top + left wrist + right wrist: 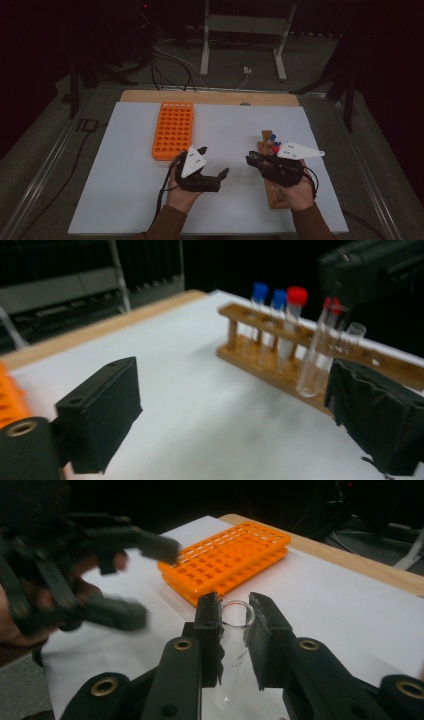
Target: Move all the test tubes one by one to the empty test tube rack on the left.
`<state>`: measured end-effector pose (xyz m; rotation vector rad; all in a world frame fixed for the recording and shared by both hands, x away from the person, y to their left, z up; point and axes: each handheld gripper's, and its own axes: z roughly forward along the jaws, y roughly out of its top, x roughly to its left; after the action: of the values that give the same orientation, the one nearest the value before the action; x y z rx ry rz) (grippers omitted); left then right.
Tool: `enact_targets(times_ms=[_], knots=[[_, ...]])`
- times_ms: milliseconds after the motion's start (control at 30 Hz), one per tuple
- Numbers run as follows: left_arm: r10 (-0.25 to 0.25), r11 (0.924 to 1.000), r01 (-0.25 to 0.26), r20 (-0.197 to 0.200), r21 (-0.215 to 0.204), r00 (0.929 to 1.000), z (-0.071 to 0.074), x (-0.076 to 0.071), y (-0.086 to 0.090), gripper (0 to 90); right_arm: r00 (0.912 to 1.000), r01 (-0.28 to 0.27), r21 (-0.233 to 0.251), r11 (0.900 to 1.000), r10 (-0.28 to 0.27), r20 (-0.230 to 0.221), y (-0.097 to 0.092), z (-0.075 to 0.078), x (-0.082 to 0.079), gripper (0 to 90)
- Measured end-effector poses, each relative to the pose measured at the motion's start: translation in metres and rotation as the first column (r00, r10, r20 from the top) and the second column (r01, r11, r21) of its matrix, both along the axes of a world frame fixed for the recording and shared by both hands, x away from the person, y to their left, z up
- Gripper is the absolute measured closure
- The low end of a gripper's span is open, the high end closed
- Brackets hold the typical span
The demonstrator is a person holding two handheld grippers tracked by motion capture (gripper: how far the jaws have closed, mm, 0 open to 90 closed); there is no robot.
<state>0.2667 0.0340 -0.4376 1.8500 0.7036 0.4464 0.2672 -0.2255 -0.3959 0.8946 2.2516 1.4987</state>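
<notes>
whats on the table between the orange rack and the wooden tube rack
Nothing rests there: in the high view the white table is bare between the orange rack and the wooden rack. Nearer the person, the left gripper hangs over it.

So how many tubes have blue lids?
2. One blue-capped tube stands at the end of the wooden rack, and the second blue-capped tube is right beside it, next to a red-capped tube. The person's hand covers part of the rack, so more could hide.
</notes>
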Motion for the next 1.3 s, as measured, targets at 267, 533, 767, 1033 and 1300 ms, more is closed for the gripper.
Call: enact_targets(times_ms=[267,533,767,1033,1300], knots=[[-0.094,0.9955,0.095,-0.022,0.006,0.9953,-0.002,0.0,-0.021,41.8,0.9989,-0.044,-0.014,0.9989,0.044,-0.017,0.021,-0.007,0.004,75.9],[-0.153,0.9882,0.153,-0.023,0.009,0.988,-0.002,0.0,-0.025,67.7,0.9979,-0.057,-0.015,0.9983,0.057,-0.033,0.027,-0.01,0.004,75.9],[-0.152,0.9874,0.152,0.0,0.042,0.9883,-0.004,-0.002,-0.027,76.6,0.9974,-0.059,0.017,0.9981,0.059,-0.042,0.023,-0.012,0.004,59.8],[-0.104,0.9942,0.104,0.011,0.028,0.9945,-0.002,0.004,-0.016,76.7,0.9981,0.049,0.031,0.9983,-0.05,0.035,-0.002,-0.013,-0.004,12.5],[-0.043,0.9991,0.043,0.02,0.004,0.9989,0.0,0.01,0.0,76.7,0.9862,0.136,0.011,0.9906,-0.137,0.094,-0.023,-0.018,-0.009,0.0]])
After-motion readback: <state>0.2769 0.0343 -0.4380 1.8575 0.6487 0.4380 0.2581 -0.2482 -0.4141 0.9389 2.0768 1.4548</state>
